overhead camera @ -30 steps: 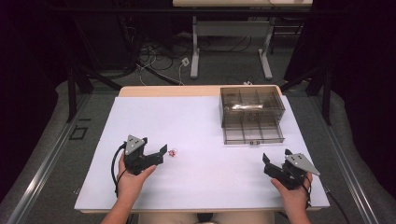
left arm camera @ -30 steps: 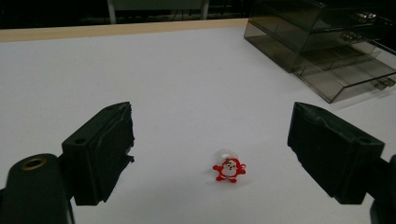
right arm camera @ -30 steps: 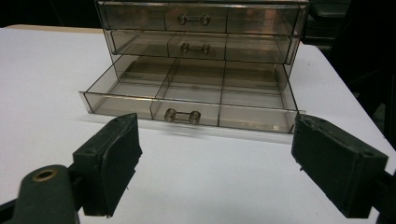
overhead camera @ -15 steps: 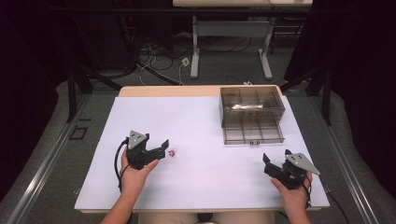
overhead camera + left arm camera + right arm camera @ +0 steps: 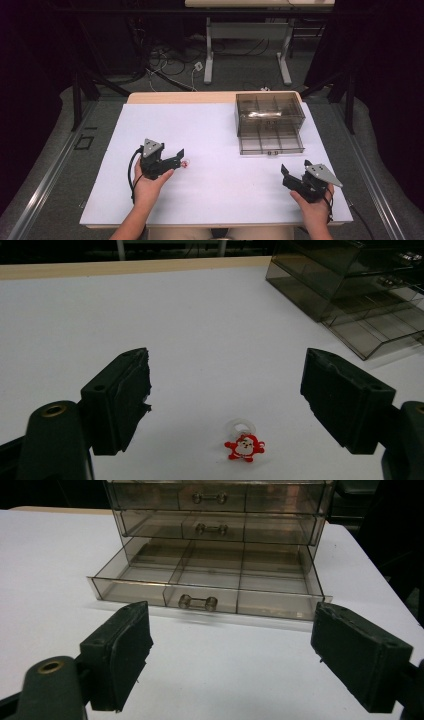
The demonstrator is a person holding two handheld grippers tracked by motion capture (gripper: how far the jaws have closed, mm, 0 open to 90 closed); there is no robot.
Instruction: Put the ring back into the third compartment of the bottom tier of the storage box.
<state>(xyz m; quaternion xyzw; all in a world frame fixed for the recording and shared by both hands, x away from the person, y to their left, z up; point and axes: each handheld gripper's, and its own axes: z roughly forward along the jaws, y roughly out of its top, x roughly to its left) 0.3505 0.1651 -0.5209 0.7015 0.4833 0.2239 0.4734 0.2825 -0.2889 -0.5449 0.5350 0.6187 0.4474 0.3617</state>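
Since the left gripper's (image 5: 227, 377) fingers (image 5: 122, 395) have just been closing yet stand released around the small red Santa charm (image 5: 244, 447), near-left on the white surface (image 5: 200, 315), I'd lower first, then pinch. Right gripper's (image 5: 230, 630) fingers (image 5: 125, 645) are released too.

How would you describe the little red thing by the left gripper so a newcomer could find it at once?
Start at the white table and go to the left gripper near its front left. Just off its jaw tips lies a tiny Santa charm, red and white with a clear plastic ring. It is the one loose thing there; the smoky drawer box stands far right.
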